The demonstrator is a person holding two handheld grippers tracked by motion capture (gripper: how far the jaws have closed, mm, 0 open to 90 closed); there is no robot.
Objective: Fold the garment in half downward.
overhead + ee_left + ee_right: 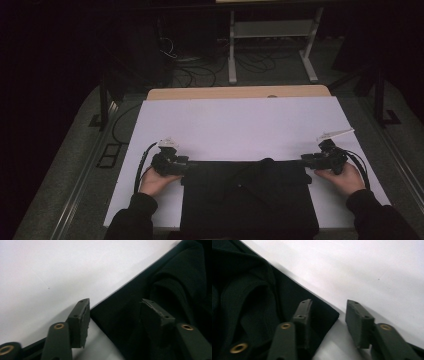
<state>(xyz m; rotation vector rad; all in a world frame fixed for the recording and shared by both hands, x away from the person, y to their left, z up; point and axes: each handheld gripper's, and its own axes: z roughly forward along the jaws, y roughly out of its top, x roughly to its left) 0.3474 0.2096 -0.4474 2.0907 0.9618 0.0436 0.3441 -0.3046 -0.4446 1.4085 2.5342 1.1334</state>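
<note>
Black folded cloth (pixel 250 197) is laid flat at the white table's (pixel 240 125) near edge, each far corner bracketed by half-open, unclamped jaws of the left gripper (pixel 186 161) and right gripper (pixel 305 159).

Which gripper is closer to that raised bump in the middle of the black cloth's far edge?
Right, by a little. The bump lies right of the black cloth's middle; the right gripper straddles the far right corner, the left gripper the far left corner.

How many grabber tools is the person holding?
2. The left gripper is at the black cloth's far left corner, in the left hand. The right gripper is at its far right corner, in the right hand.
</note>
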